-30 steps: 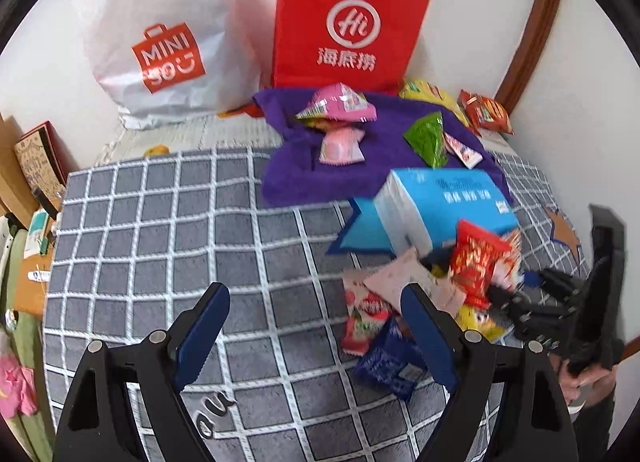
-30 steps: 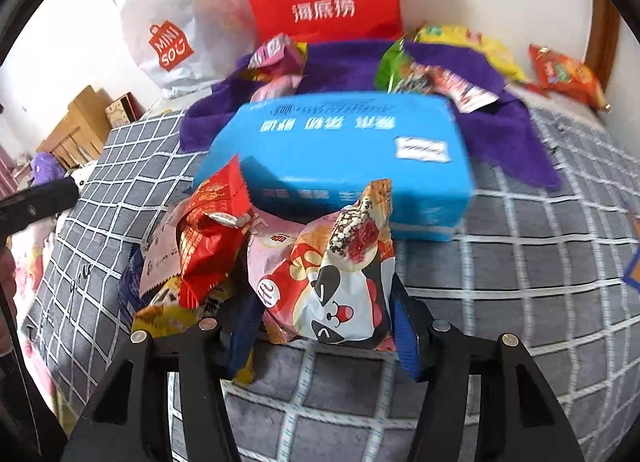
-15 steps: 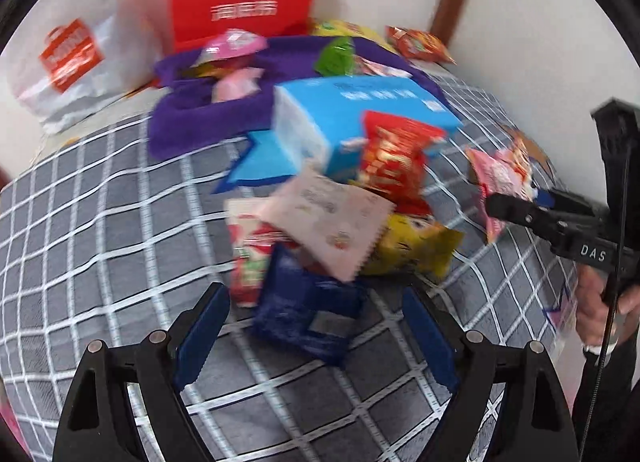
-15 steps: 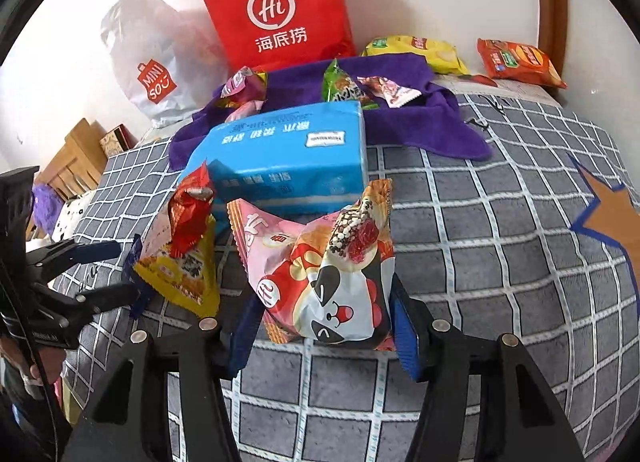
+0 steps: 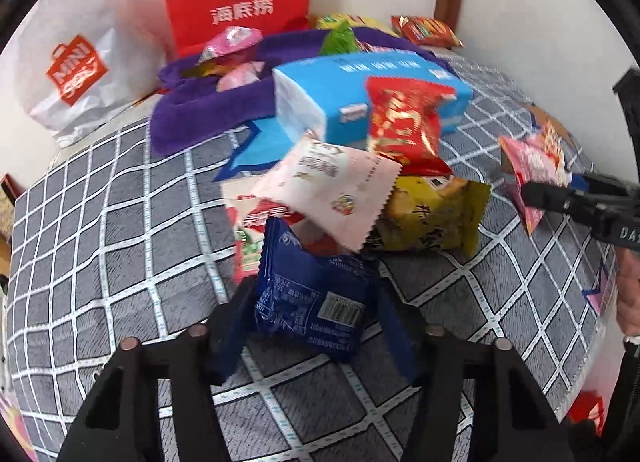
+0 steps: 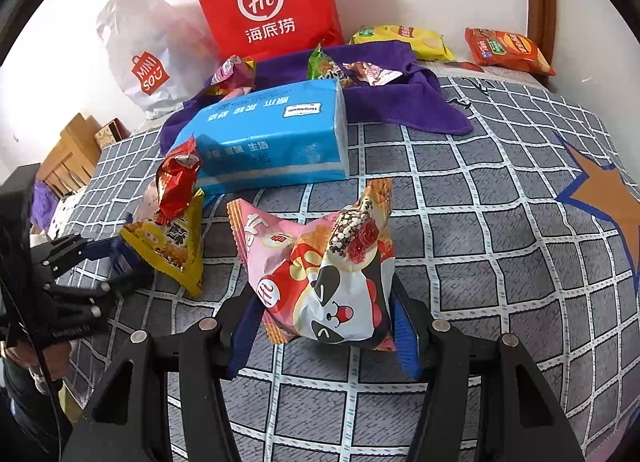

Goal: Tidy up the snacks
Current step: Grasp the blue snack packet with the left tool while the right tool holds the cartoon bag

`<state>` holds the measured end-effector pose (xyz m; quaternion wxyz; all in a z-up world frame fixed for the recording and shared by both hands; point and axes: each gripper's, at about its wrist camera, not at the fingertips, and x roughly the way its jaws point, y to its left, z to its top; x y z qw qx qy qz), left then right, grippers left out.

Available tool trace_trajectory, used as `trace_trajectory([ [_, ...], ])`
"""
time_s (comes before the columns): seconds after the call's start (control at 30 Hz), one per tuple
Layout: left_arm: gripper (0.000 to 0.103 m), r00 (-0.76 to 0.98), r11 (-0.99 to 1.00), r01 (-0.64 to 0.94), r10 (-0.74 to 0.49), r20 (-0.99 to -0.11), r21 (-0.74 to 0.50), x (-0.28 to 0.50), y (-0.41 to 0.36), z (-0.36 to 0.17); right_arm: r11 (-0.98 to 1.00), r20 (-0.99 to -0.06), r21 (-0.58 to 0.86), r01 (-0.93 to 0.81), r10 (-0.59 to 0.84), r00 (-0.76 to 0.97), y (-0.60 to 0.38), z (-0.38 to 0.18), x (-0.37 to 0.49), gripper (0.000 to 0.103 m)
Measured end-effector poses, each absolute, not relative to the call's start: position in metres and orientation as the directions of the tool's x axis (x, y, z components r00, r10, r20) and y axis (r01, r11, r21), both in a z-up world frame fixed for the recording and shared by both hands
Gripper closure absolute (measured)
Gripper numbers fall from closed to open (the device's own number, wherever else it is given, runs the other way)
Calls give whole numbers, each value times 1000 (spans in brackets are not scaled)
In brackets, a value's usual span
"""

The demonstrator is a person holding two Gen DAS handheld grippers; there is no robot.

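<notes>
Snacks sit heaped on the checked bedspread [image 6: 500,221]: left gripper [image 5: 312,326] pinches the dark blue packet [image 5: 308,302], right gripper [image 6: 324,326] clamps the pink cartoon packet [image 6: 324,278] clear of the pile.

The red paper bag [image 6: 266,1] carried a white "Hi" logo; the white plastic bag [image 5: 76,69] read "MINISO" in orange.

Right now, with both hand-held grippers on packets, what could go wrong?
The left hand-held gripper pinches the dark blue packet under the pale pink packet; lifting may topple that pile. The right hand-held gripper squeezes the puffy pink snack bag, which might slip or crush.
</notes>
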<state>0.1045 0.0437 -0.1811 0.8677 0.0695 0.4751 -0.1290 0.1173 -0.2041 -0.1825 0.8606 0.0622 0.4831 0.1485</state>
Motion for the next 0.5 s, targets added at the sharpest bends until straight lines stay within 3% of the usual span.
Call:
trace_trajectory([
  [0.07, 64, 533, 960, 278, -152, -832, 3, 101, 50, -182, 949, -813, 249, -194, 314, 490, -204, -184, 117, 45],
  [0.5, 63, 567, 962, 263, -216, -795, -74, 100, 62, -188, 954, -800, 232, -187, 297, 521, -200, -189, 113, 46],
])
